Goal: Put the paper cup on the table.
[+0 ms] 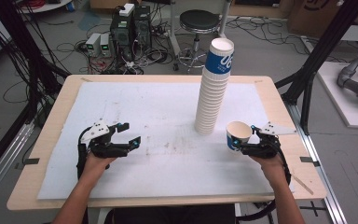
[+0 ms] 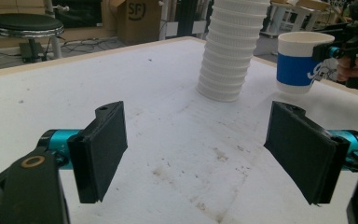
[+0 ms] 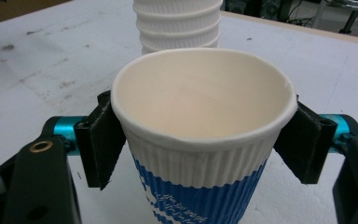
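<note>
Stained white tabletop (image 1: 121,107), cluttered lab w/ stool (image 1: 198,21); left claw (image 1: 128,133) spread, right claw (image 1: 240,140) pinching cup (image 1: 237,135).

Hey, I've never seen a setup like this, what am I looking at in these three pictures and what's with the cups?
A person sits at a table covered by a white mat, with a hand-held gripper in each hand. One picture looks down from above; the other two come from cameras riding on each gripper. The left gripper is open with nothing between its fingers. The right gripper has a single paper cup, white with a blue band, upright between its fingers. Nearby stands a tall stack of cups.
</note>
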Available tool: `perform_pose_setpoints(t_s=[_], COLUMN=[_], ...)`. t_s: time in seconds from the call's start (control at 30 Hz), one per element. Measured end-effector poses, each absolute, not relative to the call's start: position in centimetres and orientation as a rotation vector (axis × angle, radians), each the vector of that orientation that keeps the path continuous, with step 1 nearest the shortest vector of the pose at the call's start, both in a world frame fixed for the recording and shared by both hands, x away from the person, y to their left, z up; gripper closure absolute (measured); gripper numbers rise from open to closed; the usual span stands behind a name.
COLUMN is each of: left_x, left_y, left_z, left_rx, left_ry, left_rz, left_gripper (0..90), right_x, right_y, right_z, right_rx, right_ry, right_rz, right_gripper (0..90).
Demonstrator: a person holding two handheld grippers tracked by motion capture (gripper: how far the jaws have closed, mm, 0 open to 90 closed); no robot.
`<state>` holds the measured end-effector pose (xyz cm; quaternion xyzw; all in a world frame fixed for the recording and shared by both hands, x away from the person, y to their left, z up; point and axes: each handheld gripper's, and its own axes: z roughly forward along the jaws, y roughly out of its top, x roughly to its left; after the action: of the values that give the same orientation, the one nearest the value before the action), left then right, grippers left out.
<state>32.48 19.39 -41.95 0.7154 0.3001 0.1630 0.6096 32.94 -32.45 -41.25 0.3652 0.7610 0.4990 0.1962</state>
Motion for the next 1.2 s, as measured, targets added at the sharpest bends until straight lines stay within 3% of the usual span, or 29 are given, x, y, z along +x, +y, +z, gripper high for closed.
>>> perform_pose_setpoints(t_s=[0.4,1.2], left_x=[32.6,32.7], left_y=[19.5,19.4], left_z=[-42.0,-42.1], left_rx=[1.654,1.655], left_ry=[0.701,0.706], left_rz=[0.376,0.369], left_gripper=[20.5,20.5], right_x=[32.3,30.4], right_y=[-32.9,-34.8], right_z=[-42.0,-41.9], right_rx=[0.995,1.010], right_ry=[2.210,2.301], right_rz=[1.340,1.310], right_gripper=[18.9,18.7])
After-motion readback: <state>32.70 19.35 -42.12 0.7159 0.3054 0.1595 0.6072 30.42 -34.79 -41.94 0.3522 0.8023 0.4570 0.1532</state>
